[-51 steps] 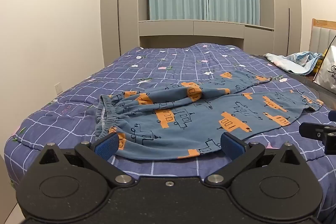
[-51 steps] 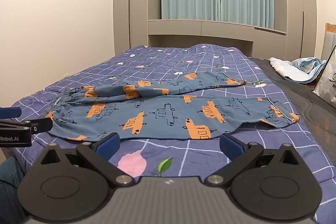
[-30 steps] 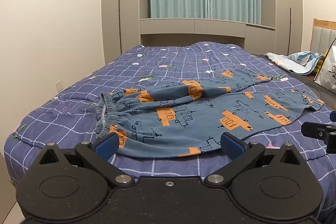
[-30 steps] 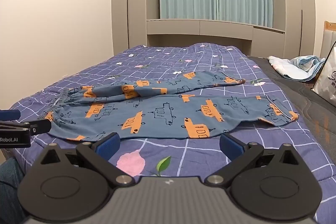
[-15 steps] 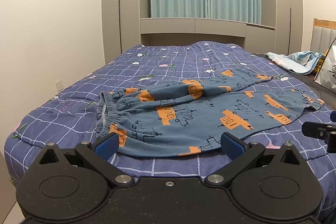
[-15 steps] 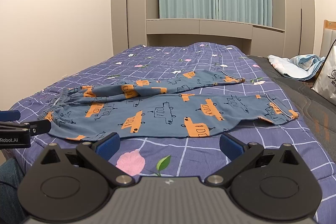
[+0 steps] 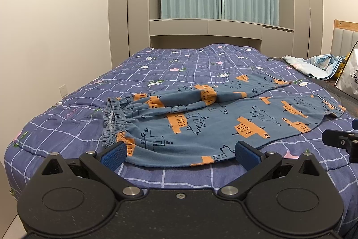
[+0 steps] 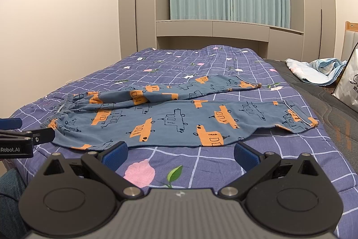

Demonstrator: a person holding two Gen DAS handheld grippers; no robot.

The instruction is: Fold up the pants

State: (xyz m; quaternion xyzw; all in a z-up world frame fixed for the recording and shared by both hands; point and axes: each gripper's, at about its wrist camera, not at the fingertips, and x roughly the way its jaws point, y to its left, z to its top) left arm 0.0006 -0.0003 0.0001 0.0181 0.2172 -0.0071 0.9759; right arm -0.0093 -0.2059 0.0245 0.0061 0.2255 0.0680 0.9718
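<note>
Blue pants with orange vehicle prints lie spread flat on the bed, waistband to the left, legs running right; they also show in the right wrist view. My left gripper is open and empty, just short of the pants' near edge by the waistband end. My right gripper is open and empty, over the quilt a little short of the near leg's edge. Each gripper's tip shows at the edge of the other's view.
The purple checked quilt covers the bed. A crumpled light blue cloth and a white bag sit at the far right. A wall runs along the left; wardrobes and teal curtains stand behind the bed.
Both grippers have stayed open and nearly still; the views shifted only slightly. The pants have not moved.
</note>
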